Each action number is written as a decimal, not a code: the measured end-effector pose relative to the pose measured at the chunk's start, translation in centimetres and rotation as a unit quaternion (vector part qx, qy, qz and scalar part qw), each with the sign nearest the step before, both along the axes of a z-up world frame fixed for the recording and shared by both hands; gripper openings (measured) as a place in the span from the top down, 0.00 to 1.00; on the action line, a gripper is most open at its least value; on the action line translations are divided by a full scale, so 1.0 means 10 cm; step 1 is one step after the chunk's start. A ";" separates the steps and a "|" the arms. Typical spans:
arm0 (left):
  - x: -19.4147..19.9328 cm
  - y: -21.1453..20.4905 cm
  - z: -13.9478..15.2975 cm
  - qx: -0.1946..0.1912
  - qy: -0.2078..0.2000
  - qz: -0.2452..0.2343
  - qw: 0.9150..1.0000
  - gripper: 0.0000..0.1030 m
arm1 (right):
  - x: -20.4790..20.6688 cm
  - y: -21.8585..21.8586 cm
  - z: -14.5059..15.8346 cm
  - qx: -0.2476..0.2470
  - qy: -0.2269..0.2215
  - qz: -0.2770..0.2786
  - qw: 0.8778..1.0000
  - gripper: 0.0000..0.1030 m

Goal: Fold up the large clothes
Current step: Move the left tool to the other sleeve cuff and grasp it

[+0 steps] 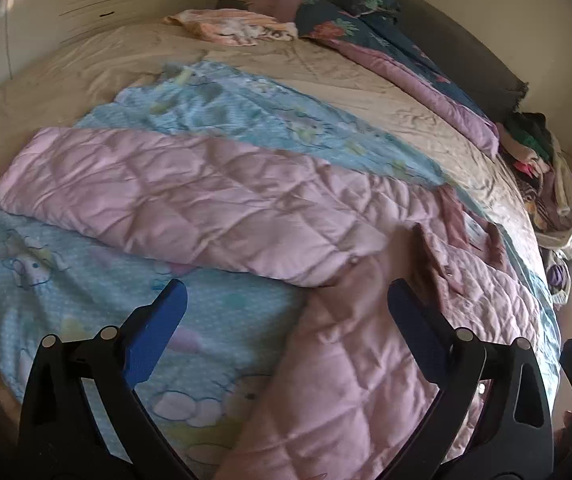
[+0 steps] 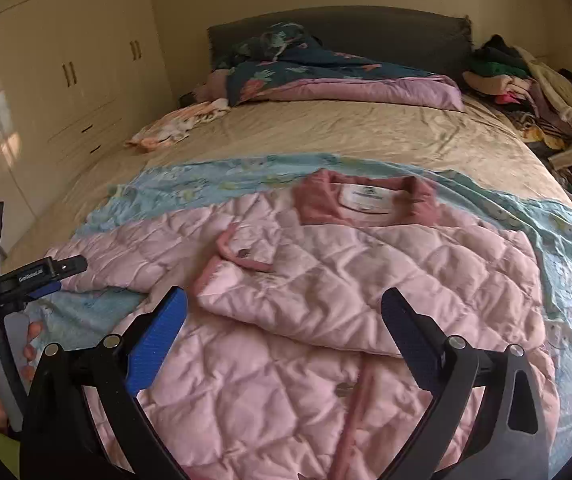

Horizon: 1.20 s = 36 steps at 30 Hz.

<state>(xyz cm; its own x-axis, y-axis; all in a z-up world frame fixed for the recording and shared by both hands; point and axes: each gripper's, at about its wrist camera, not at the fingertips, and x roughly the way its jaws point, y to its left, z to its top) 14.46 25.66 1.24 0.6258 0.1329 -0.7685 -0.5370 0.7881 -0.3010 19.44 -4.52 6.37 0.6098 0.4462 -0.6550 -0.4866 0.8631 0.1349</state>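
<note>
A pink quilted jacket (image 2: 326,280) lies flat on a light blue cartoon-print sheet (image 2: 206,184) on the bed, collar (image 2: 366,200) toward the headboard. One sleeve is folded across its chest. In the left wrist view the jacket (image 1: 206,208) has its other sleeve stretched out to the left. My left gripper (image 1: 286,300) is open and empty, just above the jacket's side edge. It also shows in the right wrist view (image 2: 62,272), held by a hand. My right gripper (image 2: 284,308) is open and empty above the jacket's lower front.
The beige bedsheet (image 2: 346,132) covers the bed. A dark floral duvet (image 2: 306,68) lies at the grey headboard. A small peach garment (image 2: 174,124) lies far left. A pile of clothes (image 2: 526,84) sits at the bed's far right. Cream wardrobes (image 2: 66,80) stand left.
</note>
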 end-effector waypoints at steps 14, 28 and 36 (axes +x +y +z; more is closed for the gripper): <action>-0.28 0.54 -0.19 -0.030 -0.002 0.052 0.998 0.09 | -0.15 0.81 -0.02 -0.018 -0.003 0.061 0.998 0.06; -0.40 1.07 -0.40 -0.043 0.001 0.105 0.994 0.09 | -0.22 1.32 -0.21 -0.038 0.004 0.097 0.995 0.06; -0.42 1.44 -0.64 -0.073 0.002 0.137 0.988 0.09 | -0.16 1.49 -0.35 -0.046 0.012 0.105 0.993 0.06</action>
